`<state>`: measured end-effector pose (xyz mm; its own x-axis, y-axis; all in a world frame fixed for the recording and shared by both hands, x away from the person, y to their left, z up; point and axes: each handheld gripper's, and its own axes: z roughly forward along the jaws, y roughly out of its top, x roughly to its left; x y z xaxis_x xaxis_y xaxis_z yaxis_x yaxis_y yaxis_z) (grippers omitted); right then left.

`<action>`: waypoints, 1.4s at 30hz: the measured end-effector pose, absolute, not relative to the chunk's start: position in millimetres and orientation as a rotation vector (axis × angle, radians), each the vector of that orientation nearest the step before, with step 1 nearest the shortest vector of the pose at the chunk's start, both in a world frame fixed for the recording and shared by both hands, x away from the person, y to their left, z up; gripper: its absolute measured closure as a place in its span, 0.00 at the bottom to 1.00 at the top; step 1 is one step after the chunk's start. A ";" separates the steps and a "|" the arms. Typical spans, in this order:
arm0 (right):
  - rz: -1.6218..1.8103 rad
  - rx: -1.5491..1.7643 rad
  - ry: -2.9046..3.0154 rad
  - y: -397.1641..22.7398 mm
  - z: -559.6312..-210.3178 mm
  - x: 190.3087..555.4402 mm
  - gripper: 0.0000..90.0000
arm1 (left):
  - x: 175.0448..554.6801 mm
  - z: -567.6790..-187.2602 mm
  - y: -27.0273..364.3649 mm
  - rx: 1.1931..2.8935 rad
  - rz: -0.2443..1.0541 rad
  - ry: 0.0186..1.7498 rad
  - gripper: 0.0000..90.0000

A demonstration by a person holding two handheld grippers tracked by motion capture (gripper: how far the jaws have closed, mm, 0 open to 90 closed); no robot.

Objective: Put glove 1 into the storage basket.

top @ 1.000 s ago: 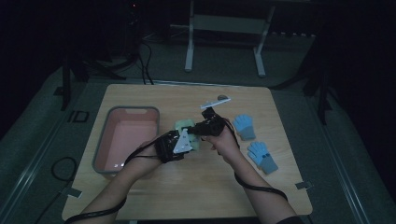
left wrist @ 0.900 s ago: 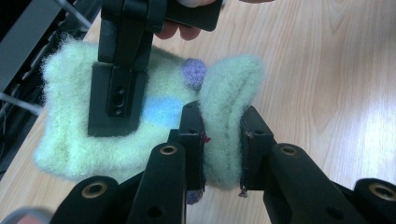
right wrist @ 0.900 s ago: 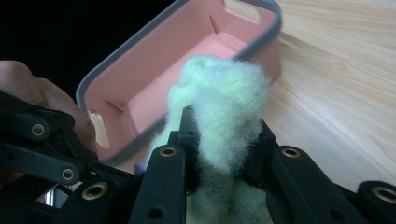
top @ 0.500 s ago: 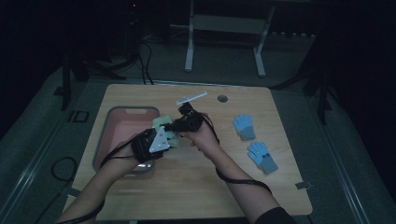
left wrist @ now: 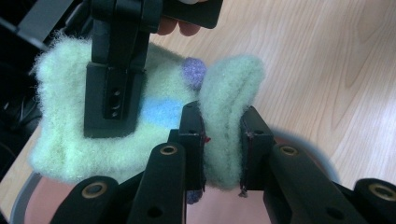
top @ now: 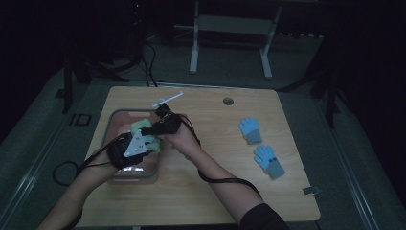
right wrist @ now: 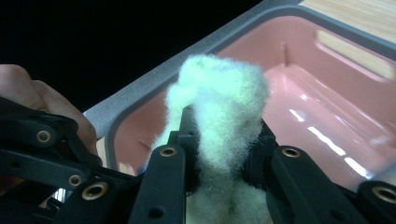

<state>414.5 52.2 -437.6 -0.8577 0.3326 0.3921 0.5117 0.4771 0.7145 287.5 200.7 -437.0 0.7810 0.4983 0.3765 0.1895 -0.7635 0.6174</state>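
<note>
Both grippers carried green glove (top: 142,128) over tray (top: 118,119), leaving blue gloves (top: 250,130).

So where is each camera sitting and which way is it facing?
High view: above the table's near edge, facing forward and down; both forearms show.
Left gripper view: rides the left gripper, facing along its jaws at the green fuzzy glove.
Right gripper view: rides the right gripper, facing the pink tray.
All views share the glove.
</note>
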 end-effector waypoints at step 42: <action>-1.009 -0.759 -2.719 114.9 -490.0 425.1 0.53 | 311.0 -492.7 221.6 2.491 0.542 0.662 0.55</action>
